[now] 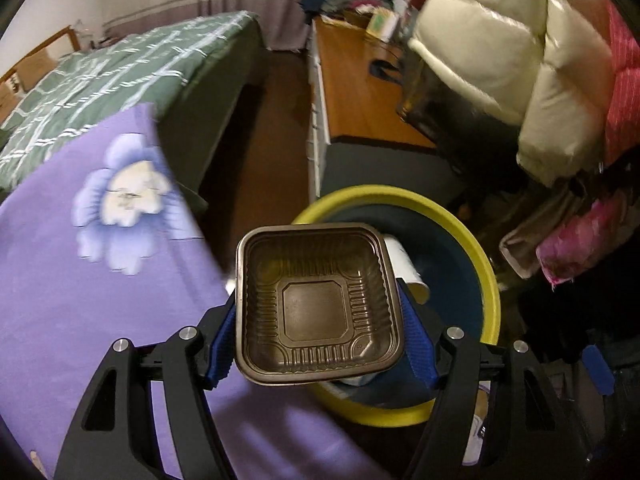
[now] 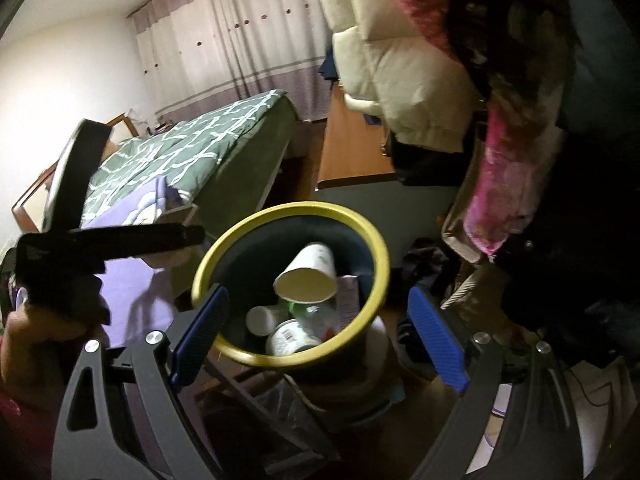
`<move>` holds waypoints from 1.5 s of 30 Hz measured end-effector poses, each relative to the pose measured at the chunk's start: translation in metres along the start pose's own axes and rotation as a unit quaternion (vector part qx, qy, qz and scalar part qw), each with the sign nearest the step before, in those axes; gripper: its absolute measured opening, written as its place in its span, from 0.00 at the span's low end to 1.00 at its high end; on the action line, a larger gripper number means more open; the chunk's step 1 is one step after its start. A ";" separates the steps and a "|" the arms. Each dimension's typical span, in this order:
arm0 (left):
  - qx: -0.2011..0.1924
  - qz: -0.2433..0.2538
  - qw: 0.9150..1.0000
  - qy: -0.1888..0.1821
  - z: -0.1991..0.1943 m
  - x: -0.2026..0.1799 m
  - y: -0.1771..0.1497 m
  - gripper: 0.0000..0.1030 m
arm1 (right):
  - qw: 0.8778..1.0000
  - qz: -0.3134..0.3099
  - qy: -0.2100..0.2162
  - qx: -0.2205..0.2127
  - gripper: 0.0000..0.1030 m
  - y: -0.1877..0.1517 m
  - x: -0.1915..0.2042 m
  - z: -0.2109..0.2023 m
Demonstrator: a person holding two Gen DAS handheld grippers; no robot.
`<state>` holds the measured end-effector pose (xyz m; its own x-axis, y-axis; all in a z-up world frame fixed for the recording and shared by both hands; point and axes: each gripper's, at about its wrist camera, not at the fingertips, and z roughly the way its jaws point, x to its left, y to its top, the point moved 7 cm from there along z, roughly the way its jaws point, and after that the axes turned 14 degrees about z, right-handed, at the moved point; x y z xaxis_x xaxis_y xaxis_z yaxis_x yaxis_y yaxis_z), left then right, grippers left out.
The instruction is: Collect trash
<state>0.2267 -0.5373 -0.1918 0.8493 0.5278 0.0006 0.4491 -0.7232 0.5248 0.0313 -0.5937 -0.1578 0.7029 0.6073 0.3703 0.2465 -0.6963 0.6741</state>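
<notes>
My left gripper is shut on a brown square plastic tray and holds it over the near left rim of the yellow-rimmed dark bin. A white paper cup shows in the bin behind the tray. In the right wrist view the same bin stands below, holding a paper cup, a small white bottle and a labelled container. My right gripper is open and empty, its blue pads either side of the bin. The left gripper's black body shows at the left.
A purple flowered cloth covers the surface at the left. A bed with a green quilt lies behind it. A wooden desk stands beyond the bin. A cream puffer jacket and pink clothes hang at the right.
</notes>
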 end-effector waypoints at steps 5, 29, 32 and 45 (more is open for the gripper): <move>0.025 0.003 0.999 -0.021 0.022 -0.019 -0.001 0.68 | 1.000 0.014 -0.008 -0.009 0.84 0.008 -0.014 -0.003; -0.158 -0.058 0.971 0.171 -0.233 0.095 -0.142 0.95 | 0.994 -0.078 0.073 0.010 0.88 -0.034 0.081 -0.038; -0.179 -0.084 0.956 0.215 -0.280 0.118 -0.189 0.95 | 0.990 -0.101 0.093 0.012 0.88 -0.047 0.108 -0.047; -0.208 -0.140 0.925 0.285 -0.378 0.137 -0.317 0.95 | 0.979 -0.166 0.123 -0.001 0.91 -0.080 0.164 -0.088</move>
<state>0.0958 -0.0670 -0.0365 0.3780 0.9036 0.2014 0.3833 -0.3508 0.8544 0.0681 -0.4054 -0.0948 0.4033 0.8731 0.2738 0.4328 -0.4456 0.7837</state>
